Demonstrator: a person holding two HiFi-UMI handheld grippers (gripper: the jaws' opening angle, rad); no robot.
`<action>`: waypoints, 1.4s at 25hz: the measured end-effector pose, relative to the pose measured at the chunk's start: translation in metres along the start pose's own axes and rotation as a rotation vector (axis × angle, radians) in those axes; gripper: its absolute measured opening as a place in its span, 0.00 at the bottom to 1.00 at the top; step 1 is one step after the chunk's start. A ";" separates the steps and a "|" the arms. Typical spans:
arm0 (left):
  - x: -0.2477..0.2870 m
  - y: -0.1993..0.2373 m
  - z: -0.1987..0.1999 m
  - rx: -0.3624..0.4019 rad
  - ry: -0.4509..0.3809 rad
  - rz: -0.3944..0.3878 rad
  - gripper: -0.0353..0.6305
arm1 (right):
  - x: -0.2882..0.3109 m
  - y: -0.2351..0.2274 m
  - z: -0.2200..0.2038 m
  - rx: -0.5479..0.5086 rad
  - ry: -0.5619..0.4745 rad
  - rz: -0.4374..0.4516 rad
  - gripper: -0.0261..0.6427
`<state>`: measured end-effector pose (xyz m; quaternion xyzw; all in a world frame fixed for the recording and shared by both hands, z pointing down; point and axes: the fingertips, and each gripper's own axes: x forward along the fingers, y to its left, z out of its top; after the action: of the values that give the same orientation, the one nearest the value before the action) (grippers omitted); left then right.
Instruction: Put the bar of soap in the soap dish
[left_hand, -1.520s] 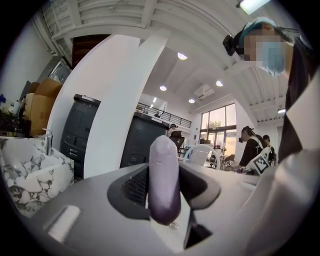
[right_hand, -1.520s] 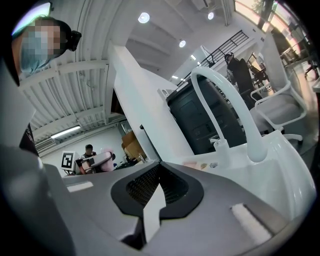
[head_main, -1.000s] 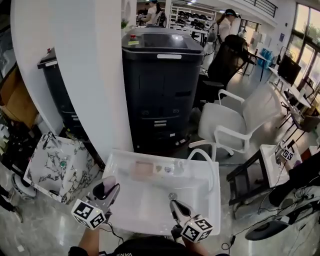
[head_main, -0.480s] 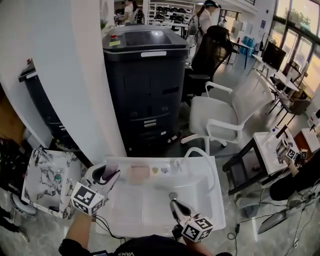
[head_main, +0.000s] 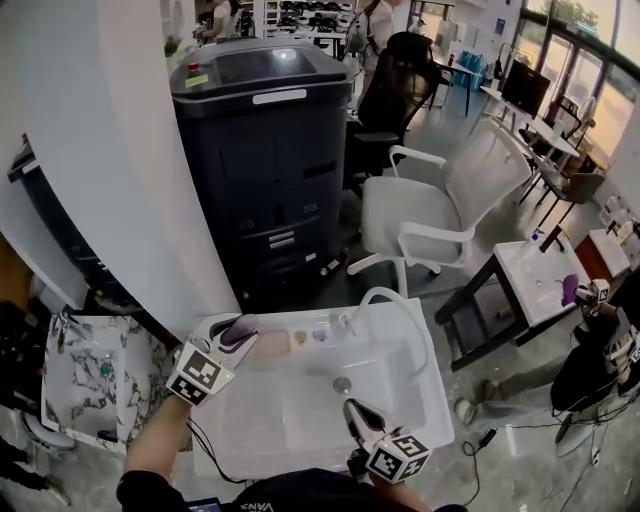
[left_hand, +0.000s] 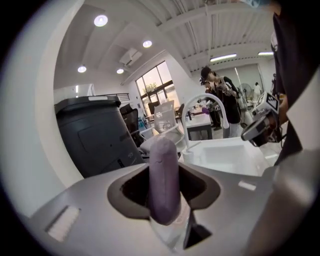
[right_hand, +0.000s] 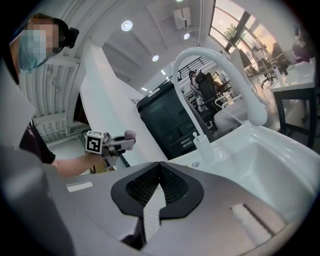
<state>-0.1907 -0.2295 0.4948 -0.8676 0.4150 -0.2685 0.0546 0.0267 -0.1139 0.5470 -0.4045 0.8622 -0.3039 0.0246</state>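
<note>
A purple bar of soap (head_main: 245, 323) stands on edge between the jaws of my left gripper (head_main: 238, 330), which is shut on it. In the left gripper view the soap (left_hand: 164, 180) fills the gap between the jaws. It hangs over the back-left corner of the white sink (head_main: 300, 415), just left of the pinkish soap dish (head_main: 268, 348) on the back ledge. My right gripper (head_main: 360, 415) hovers over the front of the basin, shut with nothing in it (right_hand: 159, 172). The right gripper view shows the left gripper with the soap (right_hand: 129, 135).
A white curved faucet (head_main: 385, 298) rises at the sink's back right, with small items (head_main: 320, 335) and a dispenser bottle (right_hand: 202, 147) on the ledge. Behind stand a white pillar (head_main: 120, 150), a black cabinet (head_main: 265, 150) and a white chair (head_main: 440, 210). A marbled basin (head_main: 75, 375) sits at the left.
My left gripper has carried the soap from the sink's front-left side toward the back-left corner, close beside the soap dish, and rolled. The right gripper has stayed put.
</note>
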 end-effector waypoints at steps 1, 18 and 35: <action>0.008 -0.003 -0.006 0.008 0.020 -0.016 0.35 | -0.002 -0.001 -0.001 0.004 -0.003 -0.010 0.03; 0.083 -0.039 -0.089 0.053 0.224 -0.162 0.35 | -0.023 -0.019 -0.015 0.055 -0.049 -0.151 0.03; 0.128 -0.063 -0.157 0.101 0.401 -0.261 0.35 | -0.043 -0.029 -0.030 0.084 -0.076 -0.254 0.03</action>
<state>-0.1619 -0.2640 0.7020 -0.8395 0.2879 -0.4603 -0.0210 0.0668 -0.0818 0.5779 -0.5201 0.7891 -0.3249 0.0356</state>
